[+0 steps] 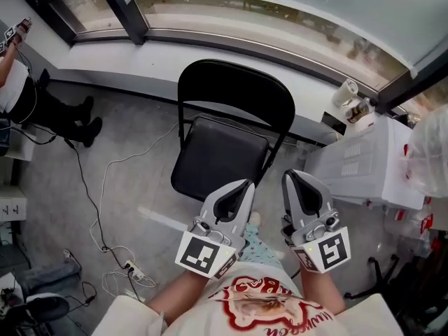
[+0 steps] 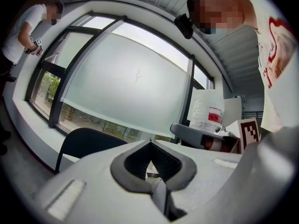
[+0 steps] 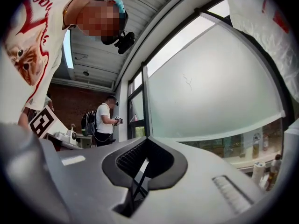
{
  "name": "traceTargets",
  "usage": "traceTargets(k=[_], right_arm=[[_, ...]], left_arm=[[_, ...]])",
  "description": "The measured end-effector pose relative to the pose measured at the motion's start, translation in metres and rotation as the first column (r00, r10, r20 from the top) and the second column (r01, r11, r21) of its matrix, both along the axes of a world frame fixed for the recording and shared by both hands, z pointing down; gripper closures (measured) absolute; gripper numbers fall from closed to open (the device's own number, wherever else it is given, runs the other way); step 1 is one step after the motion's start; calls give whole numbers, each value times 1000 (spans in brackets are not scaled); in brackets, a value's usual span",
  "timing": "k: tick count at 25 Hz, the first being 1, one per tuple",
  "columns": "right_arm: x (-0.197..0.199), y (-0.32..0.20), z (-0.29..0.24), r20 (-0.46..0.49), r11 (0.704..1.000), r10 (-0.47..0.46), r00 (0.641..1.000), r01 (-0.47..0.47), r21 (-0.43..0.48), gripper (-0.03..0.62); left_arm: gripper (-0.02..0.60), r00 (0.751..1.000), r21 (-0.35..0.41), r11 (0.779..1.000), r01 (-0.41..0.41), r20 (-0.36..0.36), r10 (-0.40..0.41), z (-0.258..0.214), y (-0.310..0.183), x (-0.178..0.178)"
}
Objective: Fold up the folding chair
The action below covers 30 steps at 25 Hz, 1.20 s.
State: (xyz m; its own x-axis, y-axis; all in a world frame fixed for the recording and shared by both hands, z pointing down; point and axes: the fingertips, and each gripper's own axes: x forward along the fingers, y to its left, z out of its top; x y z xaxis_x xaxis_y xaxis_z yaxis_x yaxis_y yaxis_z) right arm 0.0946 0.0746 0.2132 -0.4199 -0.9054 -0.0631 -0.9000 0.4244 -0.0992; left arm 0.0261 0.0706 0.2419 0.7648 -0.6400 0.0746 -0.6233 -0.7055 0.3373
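A black folding chair (image 1: 218, 161) stands unfolded on the grey floor below the window, its seat toward me and its rounded backrest (image 1: 234, 93) on the far side. My left gripper (image 1: 243, 186) hovers over the seat's front edge, jaws together and holding nothing. Just right of the seat, my right gripper (image 1: 290, 179) is also shut and empty. In the left gripper view the chair's backrest (image 2: 88, 143) shows low at the left beyond the closed left gripper (image 2: 150, 143). The right gripper view shows the closed right gripper (image 3: 145, 140) against the window, with no chair in sight.
A white cabinet (image 1: 360, 161) with a paper roll (image 1: 344, 93) stands right of the chair. A white window ledge (image 1: 133, 56) runs behind it. Cables (image 1: 98, 208) and a power strip (image 1: 134, 271) lie on the floor at the left. A person (image 1: 17, 82) stands at the far left.
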Motion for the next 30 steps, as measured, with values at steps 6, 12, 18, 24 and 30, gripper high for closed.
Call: traceTargets(k=[6, 12, 18, 24, 30], right_arm=[[-30, -24, 24, 2, 1000, -27, 1000, 27, -8, 571], [-43, -38, 72, 12, 996, -32, 999, 33, -81, 571], [-46, -43, 138, -15, 985, -45, 999, 41, -168, 570], [-55, -50, 191, -12, 972, -55, 998, 51, -228, 569], [-60, -54, 236, 8, 960, -82, 997, 81, -267, 569]], left_arm=[[581, 1000, -24, 999, 23, 14, -22, 33, -23, -23], [581, 992, -89, 988, 124, 38, -121, 92, -34, -59], [560, 982, -242, 953, 182, 6, -186, 169, -25, -86], [483, 961, -378, 893, 245, -27, -276, 238, -12, -115], [382, 921, -502, 809, 304, -60, -384, 308, -1, -148]])
